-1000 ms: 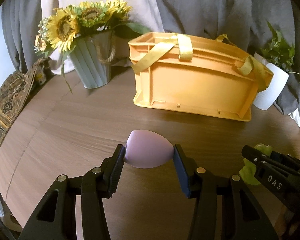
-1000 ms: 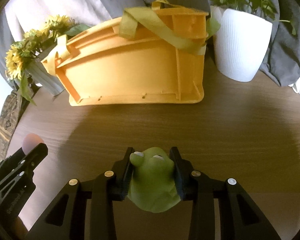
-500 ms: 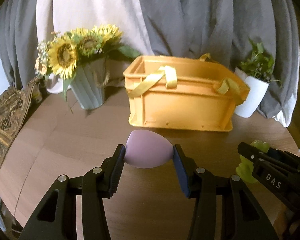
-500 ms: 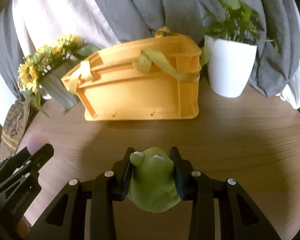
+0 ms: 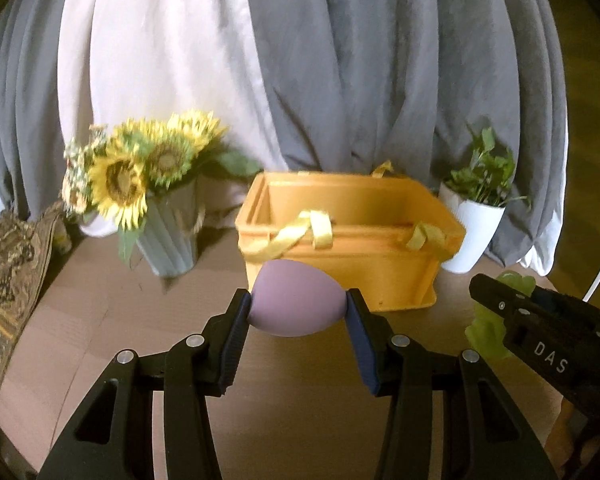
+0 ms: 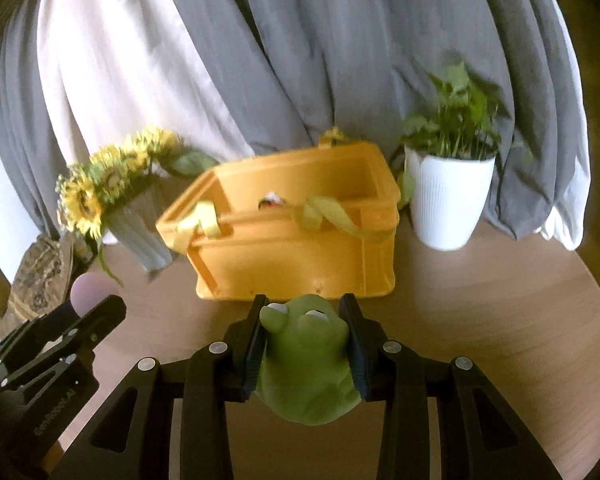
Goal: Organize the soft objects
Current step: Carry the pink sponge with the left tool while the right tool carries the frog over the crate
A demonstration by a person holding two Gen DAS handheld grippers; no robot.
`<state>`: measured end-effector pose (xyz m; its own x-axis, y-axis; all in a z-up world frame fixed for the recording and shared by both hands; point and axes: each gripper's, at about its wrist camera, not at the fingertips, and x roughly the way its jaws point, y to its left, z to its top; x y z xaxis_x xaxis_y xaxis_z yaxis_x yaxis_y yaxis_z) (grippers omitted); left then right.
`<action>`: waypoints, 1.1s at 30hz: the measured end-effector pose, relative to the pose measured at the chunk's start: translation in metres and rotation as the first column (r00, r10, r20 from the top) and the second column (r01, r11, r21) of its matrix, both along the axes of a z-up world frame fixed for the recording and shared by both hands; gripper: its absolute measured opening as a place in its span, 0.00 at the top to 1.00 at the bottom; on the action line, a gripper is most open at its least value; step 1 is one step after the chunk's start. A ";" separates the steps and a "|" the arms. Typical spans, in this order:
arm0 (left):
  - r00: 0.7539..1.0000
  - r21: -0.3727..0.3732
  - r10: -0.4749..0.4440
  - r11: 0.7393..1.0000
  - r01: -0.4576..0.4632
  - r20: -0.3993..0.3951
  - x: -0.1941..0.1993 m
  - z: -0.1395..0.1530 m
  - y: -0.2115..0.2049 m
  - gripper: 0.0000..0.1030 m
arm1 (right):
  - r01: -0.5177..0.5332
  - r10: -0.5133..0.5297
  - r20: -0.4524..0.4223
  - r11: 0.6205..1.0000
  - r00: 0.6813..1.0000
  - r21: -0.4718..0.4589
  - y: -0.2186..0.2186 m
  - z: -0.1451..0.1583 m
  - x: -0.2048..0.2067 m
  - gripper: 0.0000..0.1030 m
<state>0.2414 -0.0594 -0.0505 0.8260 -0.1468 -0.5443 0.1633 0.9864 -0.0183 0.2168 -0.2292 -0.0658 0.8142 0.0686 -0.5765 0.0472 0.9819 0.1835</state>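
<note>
Two handheld grippers above a round wooden table [image 6: 480, 320], each carrying a soft object. The left gripper [image 5: 298, 312] pinches a mauve egg-shaped foam piece [image 5: 296, 300] between its blue-padded fingers [image 5: 236, 332], the egg held clear of the tabletop. The right gripper [image 6: 306, 332] clamps a green frog toy [image 6: 306, 364] by the sides of its head, eyes facing forward.

Compared with the frames one second and half a second earlier, both cameras have risen and drawn back: the yellow crate [image 5: 352, 248] now appears smaller and is seen from above its rim, so that its open interior is visible, where before only its outer wall showed. In the right wrist view a small white-and-red item [image 6: 272, 202] lies inside the crate — too small to identify. The grip on each object is unchanged across the three moments.

The crate stands at the far side of the table, its yellow fabric straps [image 5: 300, 232] draped over the near rim. A ribbed vase of sunflowers [image 5: 140, 176] stands to its left and a white pot with a green plant [image 6: 448, 196] to its right, both just beside it. Grey and white curtains [image 5: 340, 60] hang behind; a patterned cloth [image 5: 8, 264] lies at the table's left edge. The frames show motion blur.
</note>
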 end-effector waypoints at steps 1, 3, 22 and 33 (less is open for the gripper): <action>1.000 -0.002 -0.005 1.000 0.005 0.009 0.002 0.004 0.000 0.55 | 0.004 -0.004 0.010 1.000 1.000 -0.001 0.001 0.003 0.001 0.64; 0.999 -0.008 -0.016 1.000 0.017 0.030 0.005 0.012 0.000 0.55 | 0.010 -0.010 0.036 1.000 0.999 -0.001 0.002 0.013 0.003 0.64; 0.980 -0.012 -0.076 0.997 0.079 0.183 0.039 0.068 -0.006 0.55 | 0.031 -0.031 0.222 1.000 0.975 0.003 0.001 0.073 0.032 0.64; 0.969 -0.004 -0.092 0.995 0.096 0.230 0.071 0.081 -0.012 0.55 | 0.032 -0.029 0.274 0.999 0.961 -0.005 -0.002 0.090 0.061 0.64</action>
<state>0.3122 -0.0710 0.0306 0.9106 -0.2363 -0.3390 0.2568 0.9663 0.0160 0.2776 -0.2316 0.0241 0.9425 0.0368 -0.3321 0.0267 0.9825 0.1846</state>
